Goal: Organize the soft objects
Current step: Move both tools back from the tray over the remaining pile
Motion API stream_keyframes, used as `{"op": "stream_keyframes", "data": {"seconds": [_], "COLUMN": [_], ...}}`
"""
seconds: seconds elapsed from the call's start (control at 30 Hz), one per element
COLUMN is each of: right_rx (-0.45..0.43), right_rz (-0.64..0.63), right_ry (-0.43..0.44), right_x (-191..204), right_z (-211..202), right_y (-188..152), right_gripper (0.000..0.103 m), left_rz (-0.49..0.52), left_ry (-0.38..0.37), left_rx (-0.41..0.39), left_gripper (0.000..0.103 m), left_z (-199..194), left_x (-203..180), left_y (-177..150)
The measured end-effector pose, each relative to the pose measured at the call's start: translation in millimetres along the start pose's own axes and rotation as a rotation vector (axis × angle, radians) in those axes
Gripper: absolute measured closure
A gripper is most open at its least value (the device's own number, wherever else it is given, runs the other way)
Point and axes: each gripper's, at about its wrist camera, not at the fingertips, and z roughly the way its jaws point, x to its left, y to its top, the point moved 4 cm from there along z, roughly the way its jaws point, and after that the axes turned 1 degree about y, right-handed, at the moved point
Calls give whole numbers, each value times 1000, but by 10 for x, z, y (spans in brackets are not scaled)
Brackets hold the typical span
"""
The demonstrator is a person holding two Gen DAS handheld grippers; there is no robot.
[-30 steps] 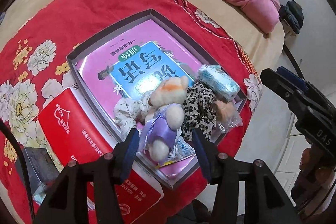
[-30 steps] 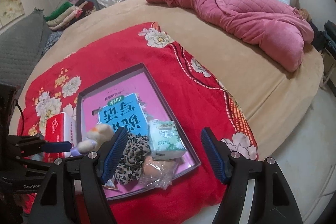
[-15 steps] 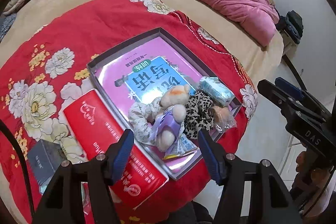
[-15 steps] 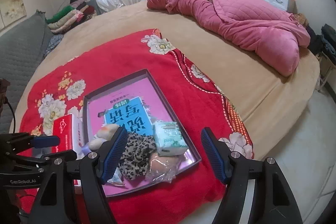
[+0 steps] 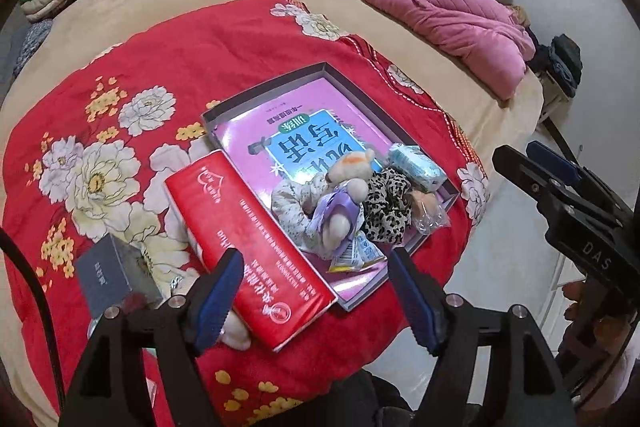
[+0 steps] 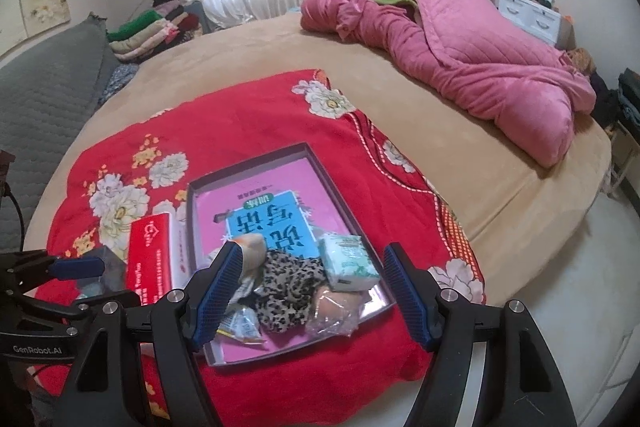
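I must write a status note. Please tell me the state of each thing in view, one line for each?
left gripper: fingers opening, nothing between them
right gripper: open, empty
grey box: lidless, soft things piled at its near end
plush toy: lying in the box
leopard scrunchie: in the box
red box: lying flat, closed

Glossy book cover [image 5: 304, 143], plush bear [image 5: 348, 179]

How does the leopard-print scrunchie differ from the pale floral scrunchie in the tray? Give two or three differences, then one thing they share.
The leopard-print scrunchie is dark, with black and tan spots; the pale floral scrunchie is cream with faint small flowers. The leopard one lies nearer the green-white tissue pack; the floral one lies nearer the red box. The plush toy separates them. Both are gathered fabric rings lying in the tray.
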Motion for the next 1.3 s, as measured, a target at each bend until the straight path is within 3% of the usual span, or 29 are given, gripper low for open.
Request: {"op": "stream_keyframes", "data": {"seconds": [0.07,0.57,1.3], "right_rx": [-10,-51,-72], "right_rz": [-3,-55,-206], "right_ry": [4,28,114], "right_x": [39,401,1293], "right_z": [-32,-268,-399], "right_y": [2,-26,-83], "right_gripper": [22,22,22], "left_rz": [-4,-34,-179], "left_ry": [6,46,103], "left_rx": [-7,-75,-115], "left_gripper": [25,22,21], "left_z": [-44,-389,-754], "left_x": [27,272,1058], "left_y": [-33,-281,-746]}}
